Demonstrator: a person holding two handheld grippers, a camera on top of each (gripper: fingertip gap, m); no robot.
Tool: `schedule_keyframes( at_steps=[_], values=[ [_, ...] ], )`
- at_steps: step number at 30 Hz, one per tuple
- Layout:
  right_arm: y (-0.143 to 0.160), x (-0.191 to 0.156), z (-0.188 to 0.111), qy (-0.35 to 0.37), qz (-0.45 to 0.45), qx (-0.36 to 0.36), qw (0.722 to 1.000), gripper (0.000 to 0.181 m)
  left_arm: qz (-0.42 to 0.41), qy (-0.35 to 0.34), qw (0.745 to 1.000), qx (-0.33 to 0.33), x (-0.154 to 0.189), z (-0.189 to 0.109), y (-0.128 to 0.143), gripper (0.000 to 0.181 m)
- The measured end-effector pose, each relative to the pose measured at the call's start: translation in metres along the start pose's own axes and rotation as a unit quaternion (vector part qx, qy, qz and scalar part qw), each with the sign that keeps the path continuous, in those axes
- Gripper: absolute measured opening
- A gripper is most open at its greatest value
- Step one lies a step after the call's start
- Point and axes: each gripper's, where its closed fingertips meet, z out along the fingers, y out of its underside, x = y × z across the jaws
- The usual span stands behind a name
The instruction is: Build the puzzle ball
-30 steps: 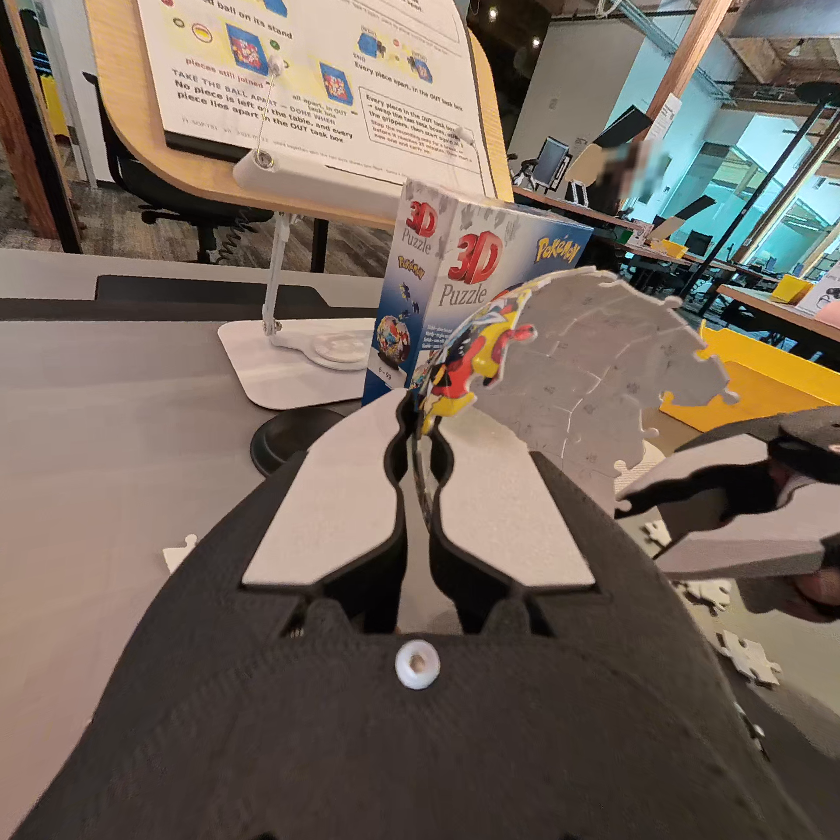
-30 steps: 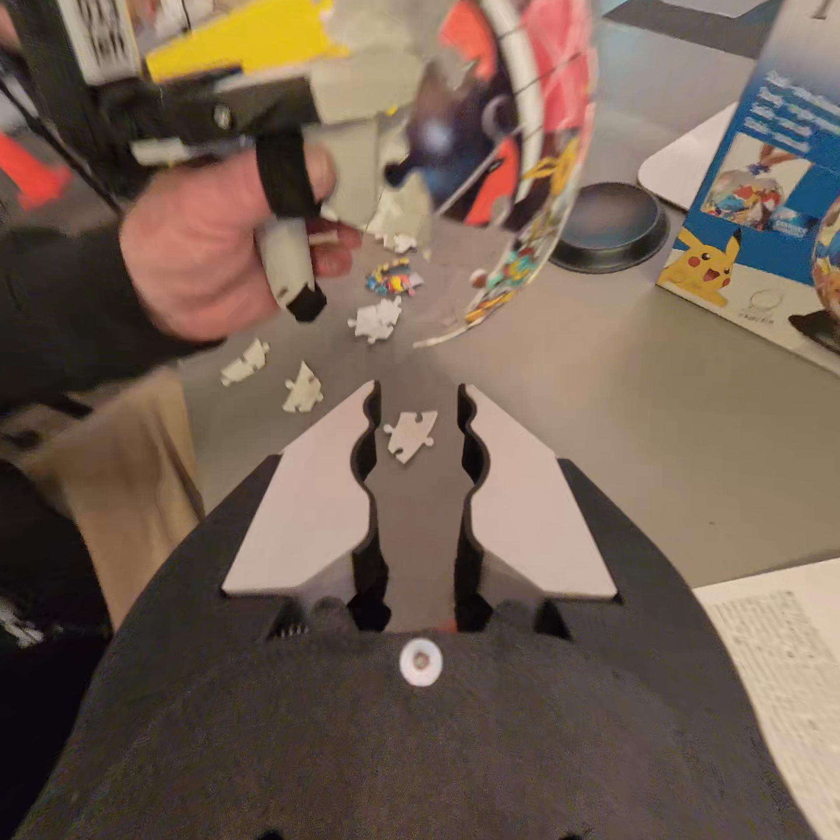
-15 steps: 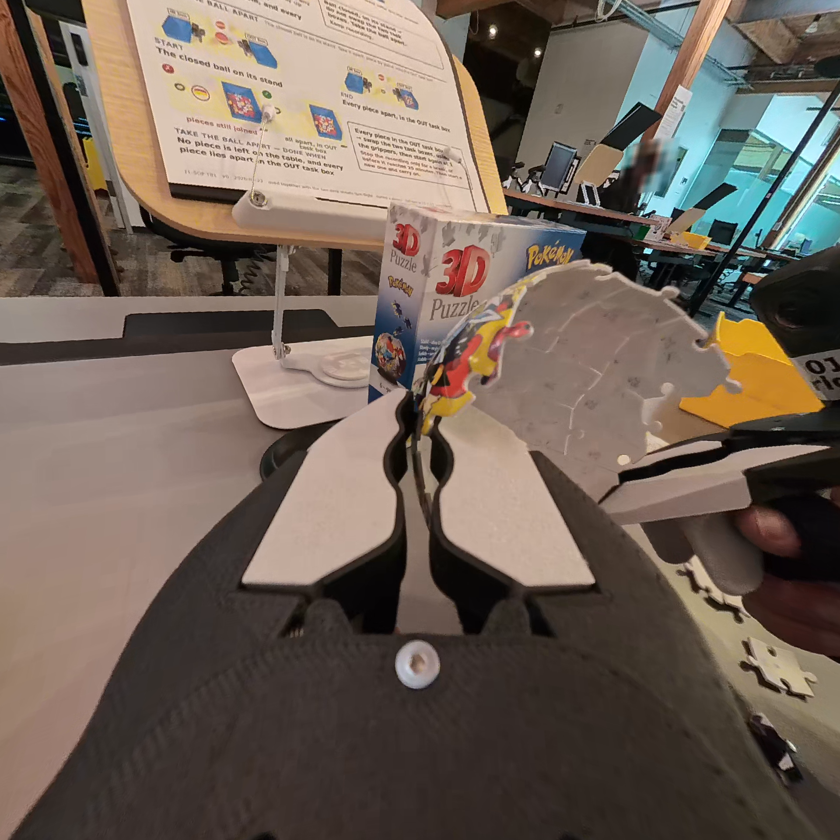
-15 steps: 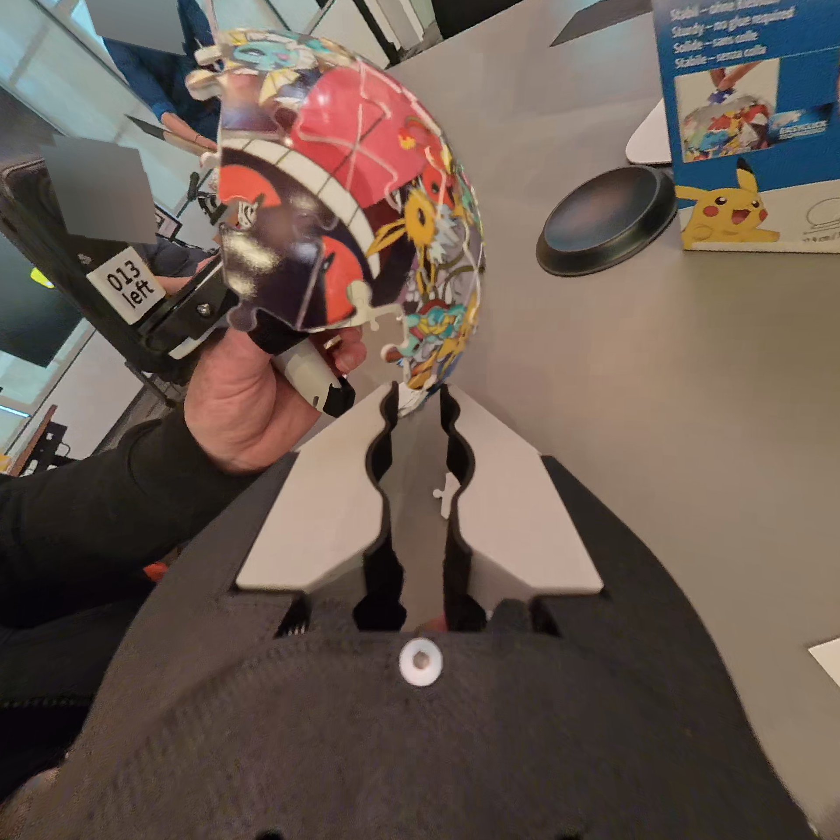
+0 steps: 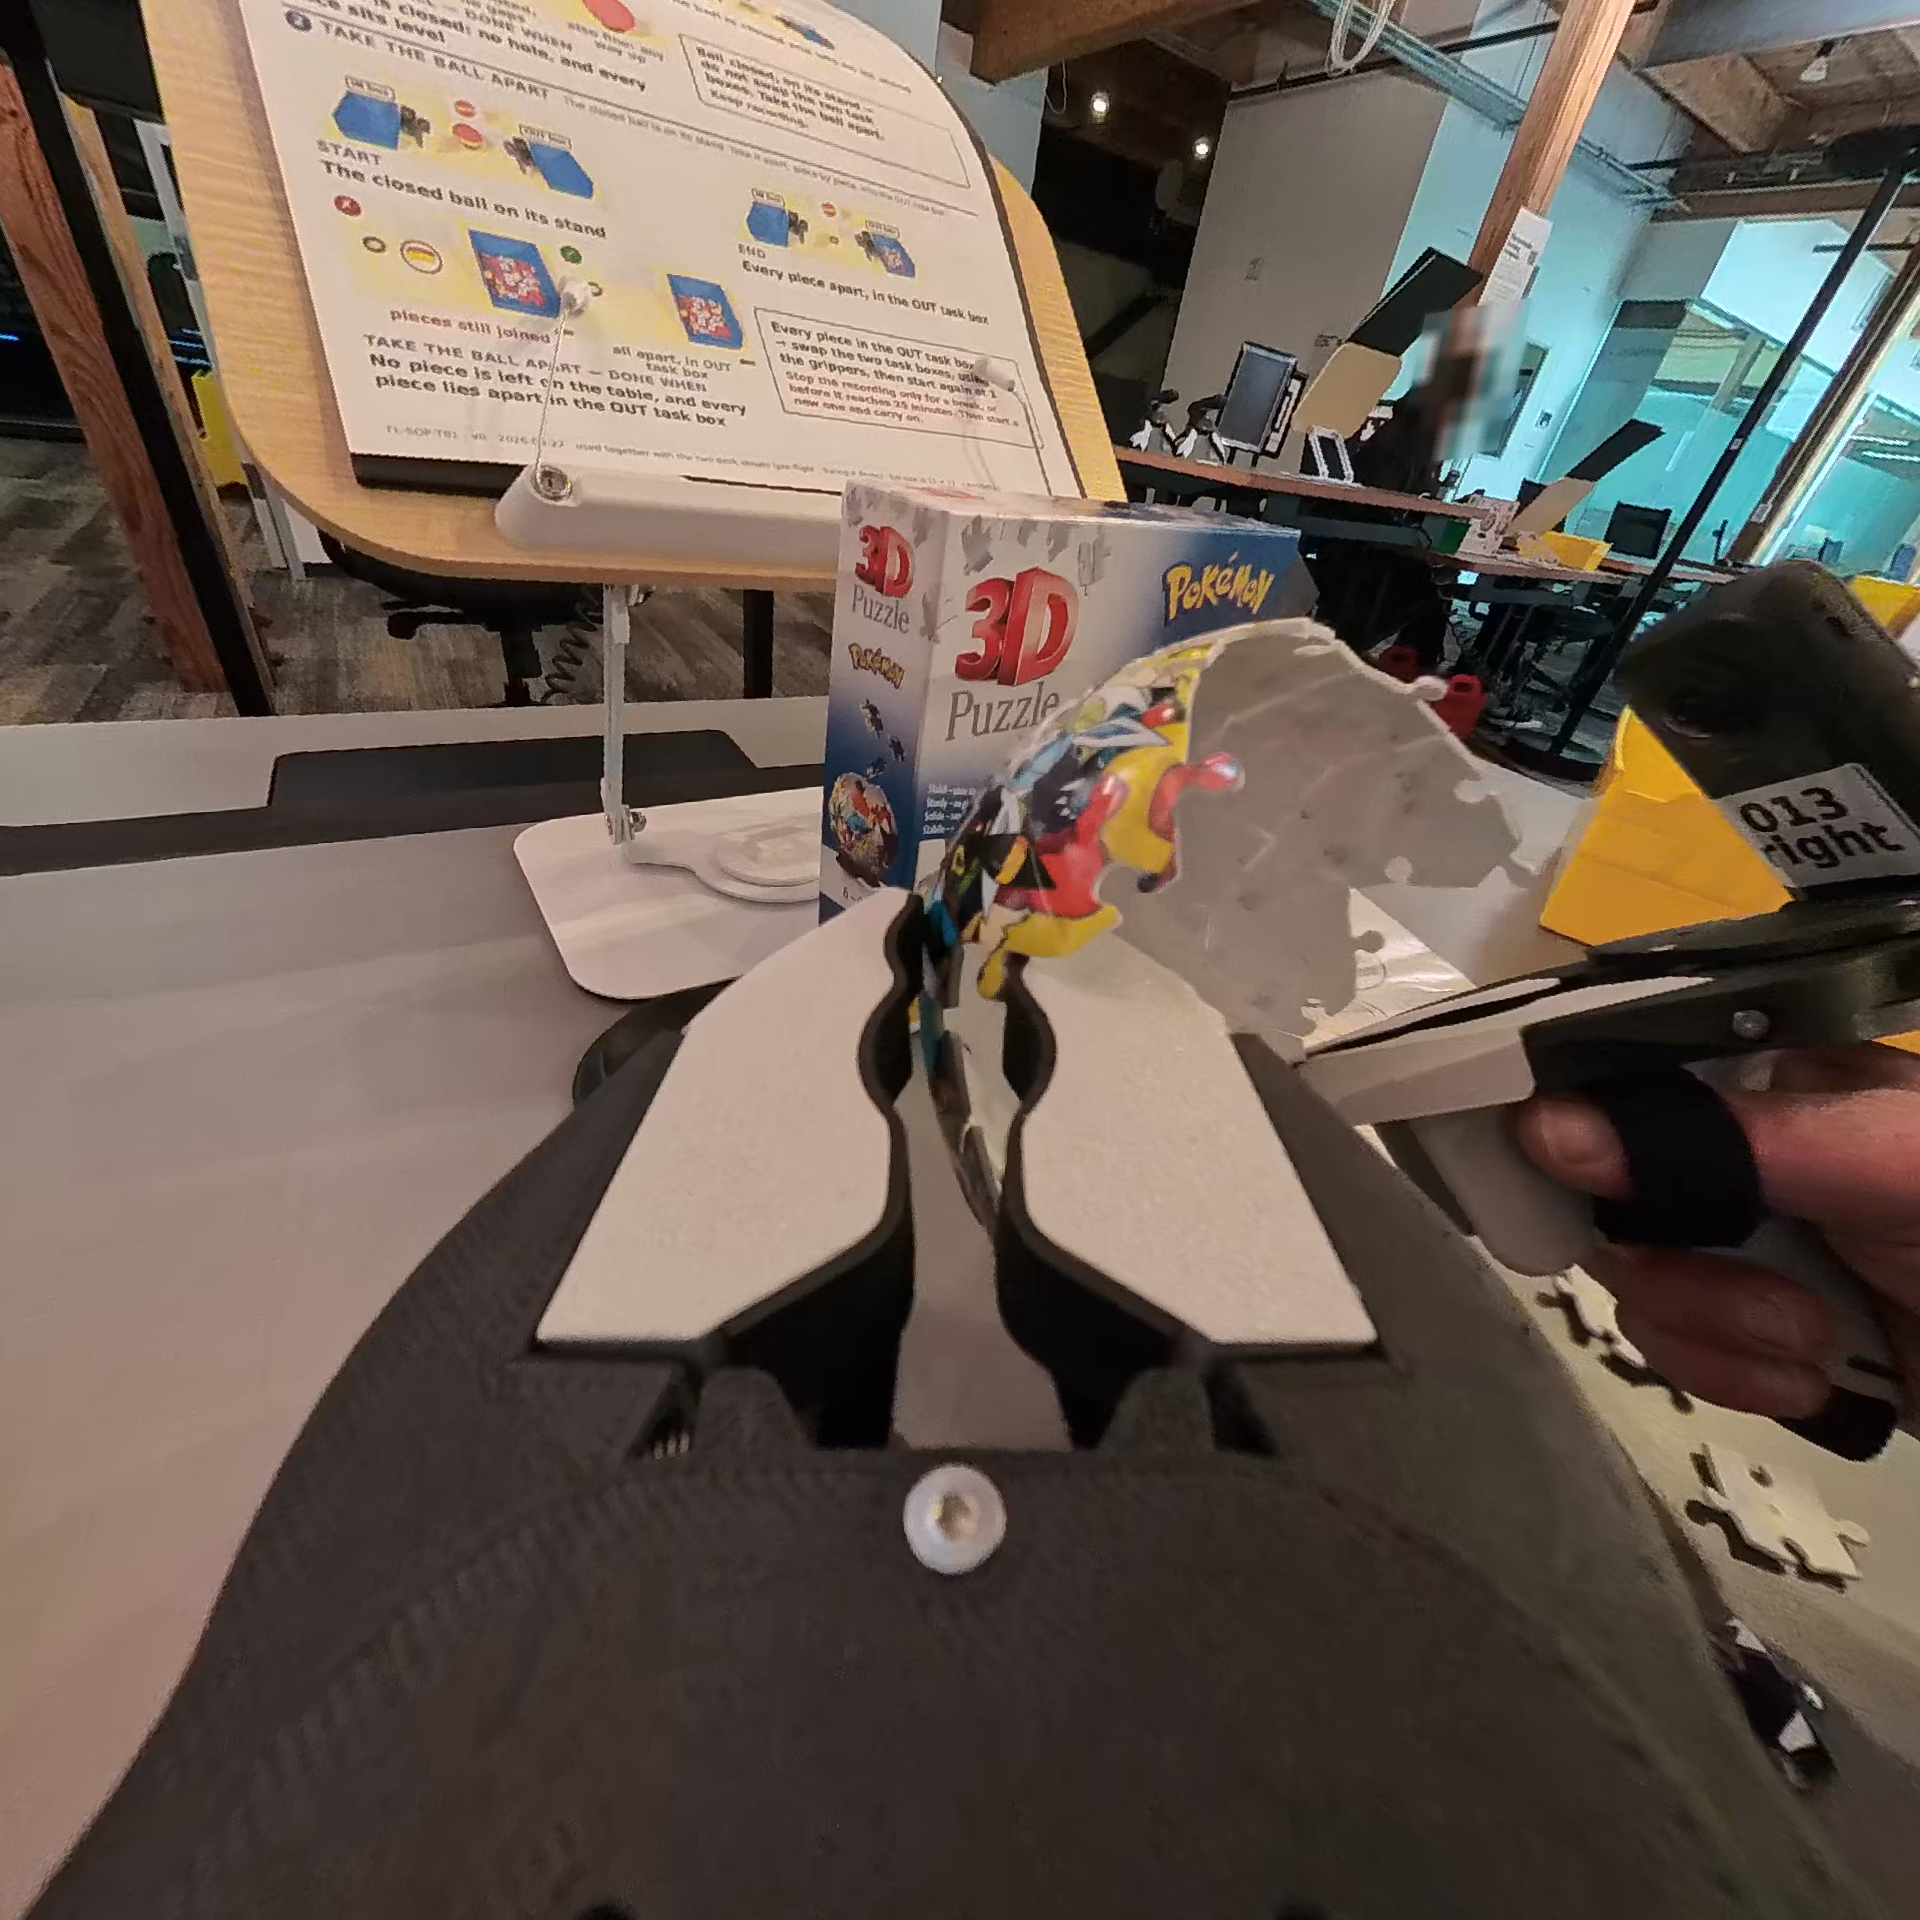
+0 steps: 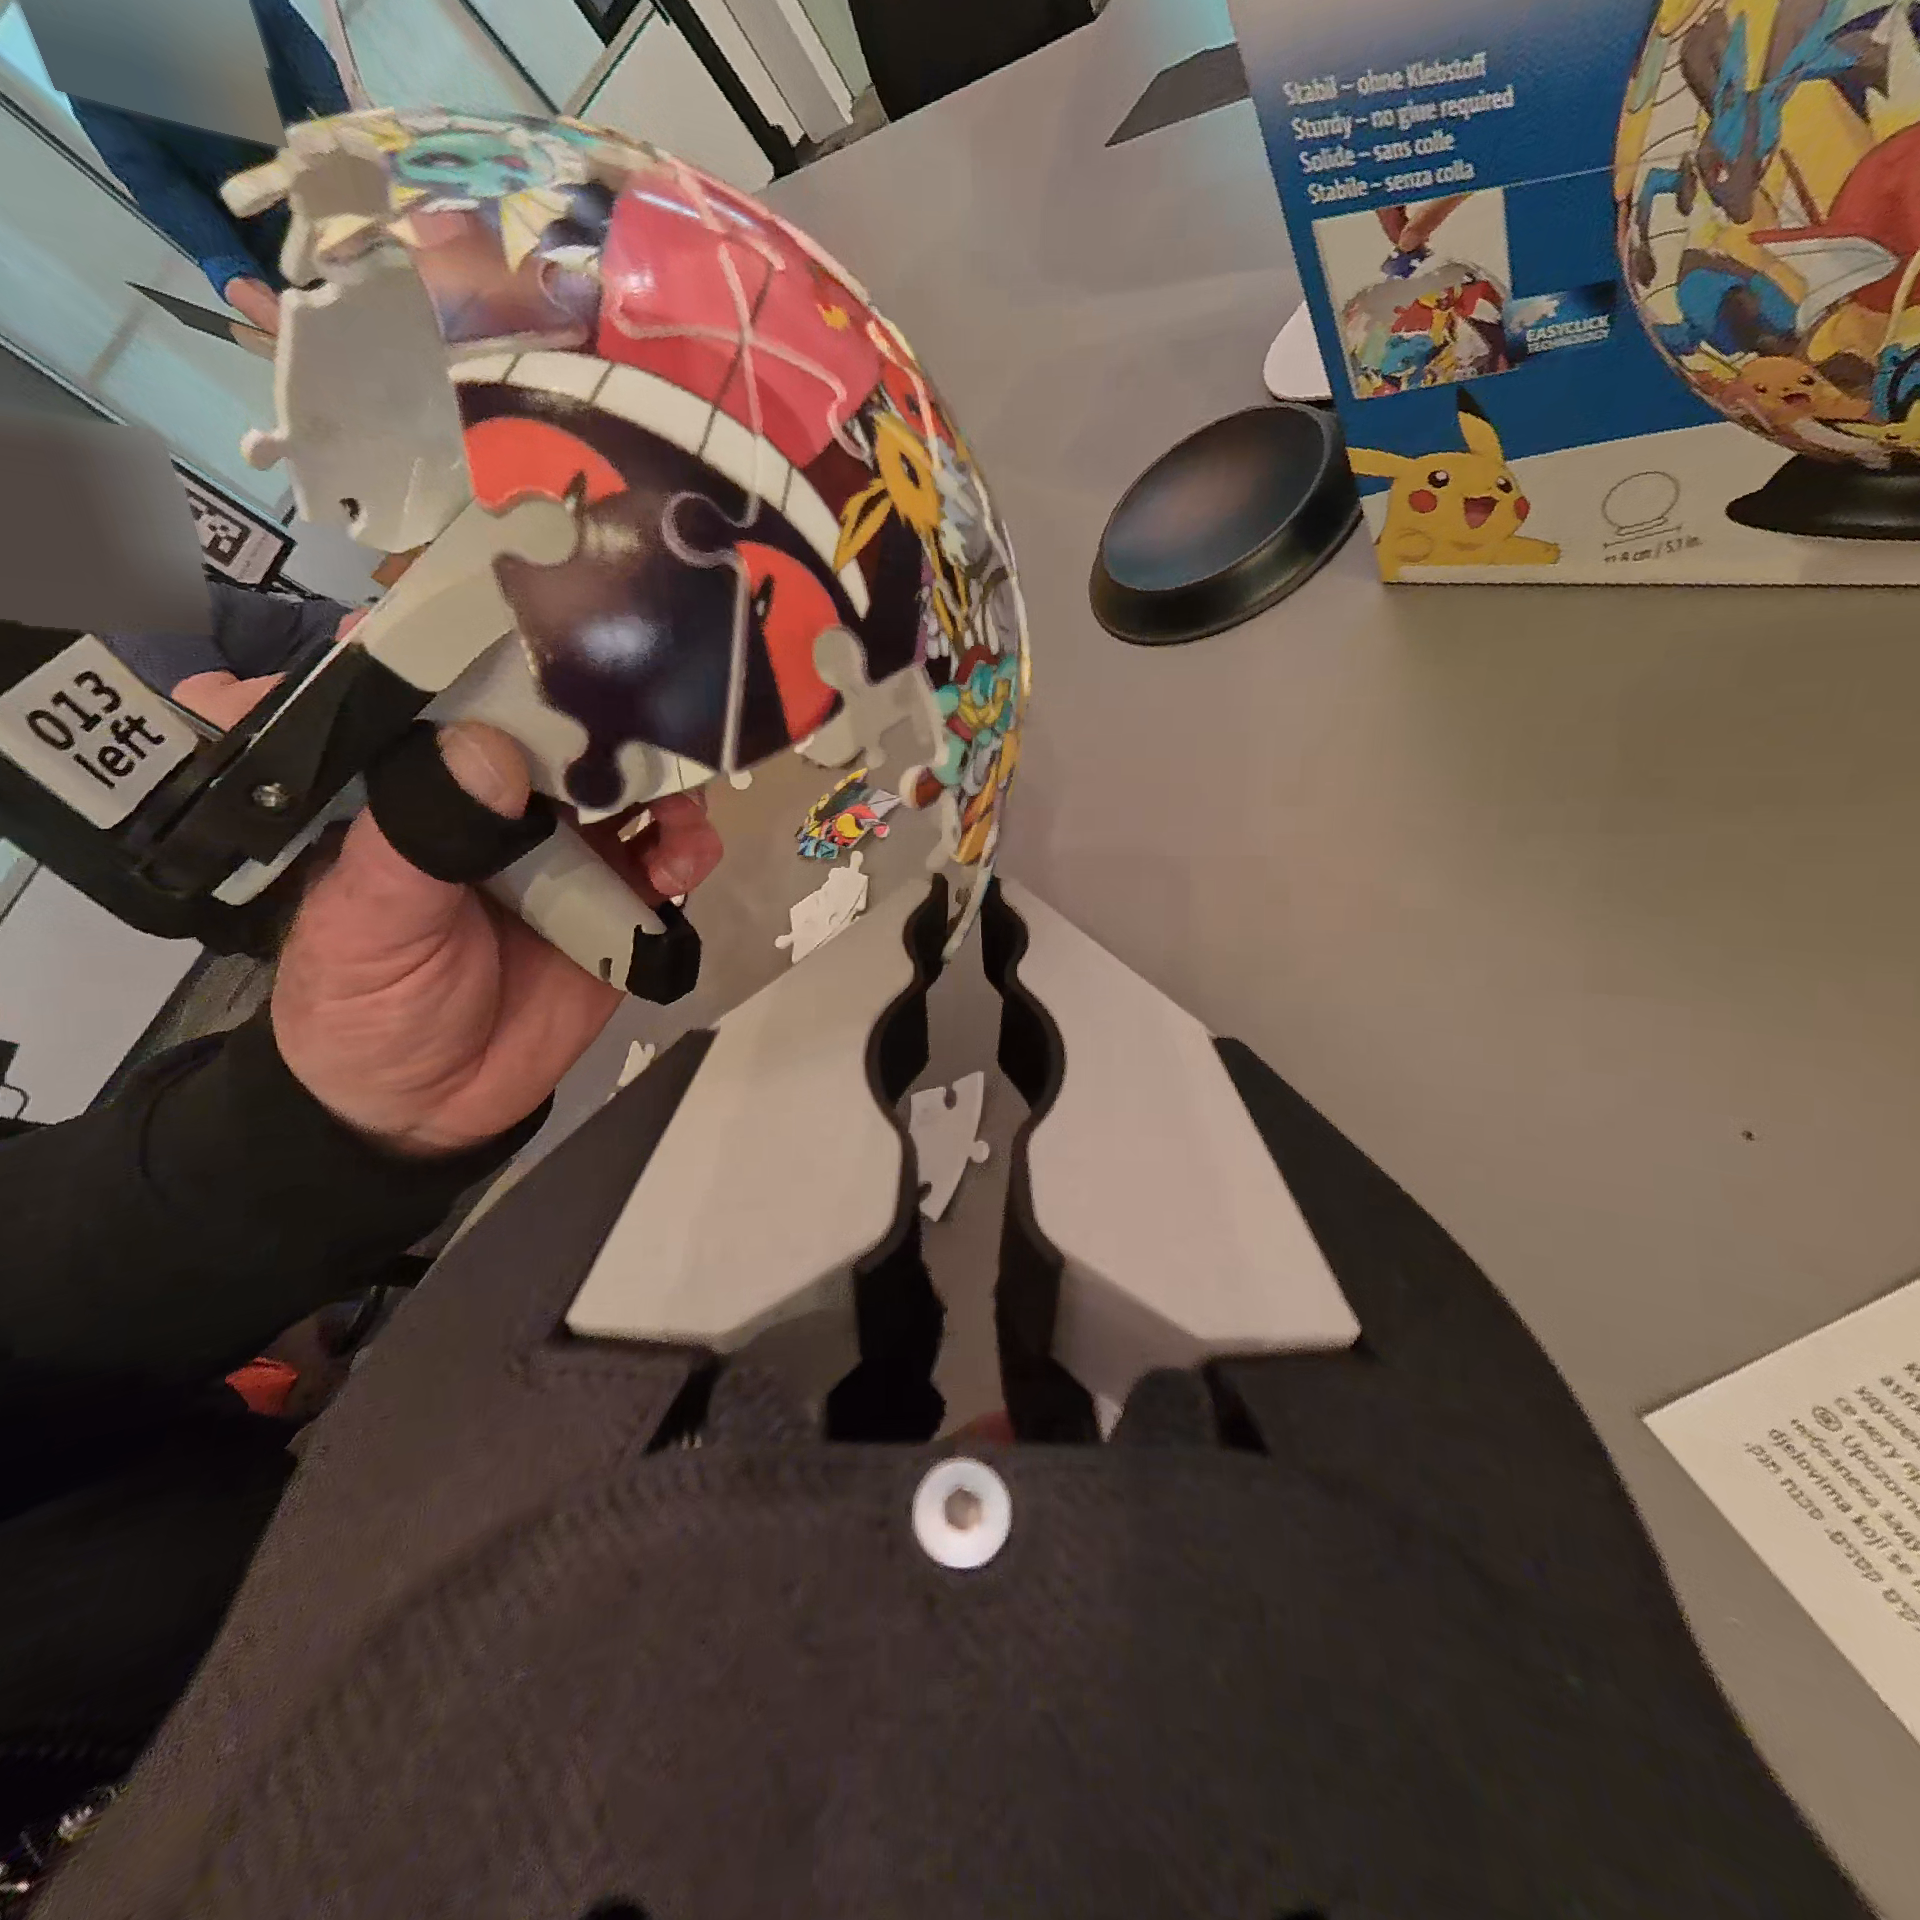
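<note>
Grips the coloured edge of the half-built puzzle ball in the left gripper, jaws clenched on the thin shell, raised above the grey table. Meets the shell's lower rim with the right gripper, tips narrowed to a slit around it; cannot tell whether pinching or only straddling. Shows loose pieces scattered on the table below, with the black stand and puzzle box beyond.

Likely risks from here:
- Popping joints apart if twisted between two holds on one curved shell.
- Bending the open, jagged edge if squeezed too hard.
- Dropping the shell onto the loose pieces if slackened on the left.
</note>
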Motion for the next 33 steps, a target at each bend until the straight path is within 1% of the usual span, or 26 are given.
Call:
schedule_keyframes(
  at_steps=[9,13,22,33],
  values=[
    [-0.009,0.010,0.003,0.011,0.016,0.012,1.000,0.001,0.029,-0.003,1.000,-0.007,0.004,-0.001,0.004,0.017],
    [-0.010,0.014,0.004,0.013,0.026,0.017,0.999,0.001,0.055,-0.011,0.998,-0.013,0.006,-0.001,0.009,0.019],
    [-0.018,0.020,-0.001,0.013,0.042,0.036,0.998,0.000,0.125,-0.013,0.992,-0.020,0.017,-0.001,0.010,0.029],
    [-0.022,0.026,-0.004,0.022,0.044,0.039,0.998,0.000,0.177,-0.032,0.983,-0.031,0.022,-0.005,0.012,0.043]
  ],
)
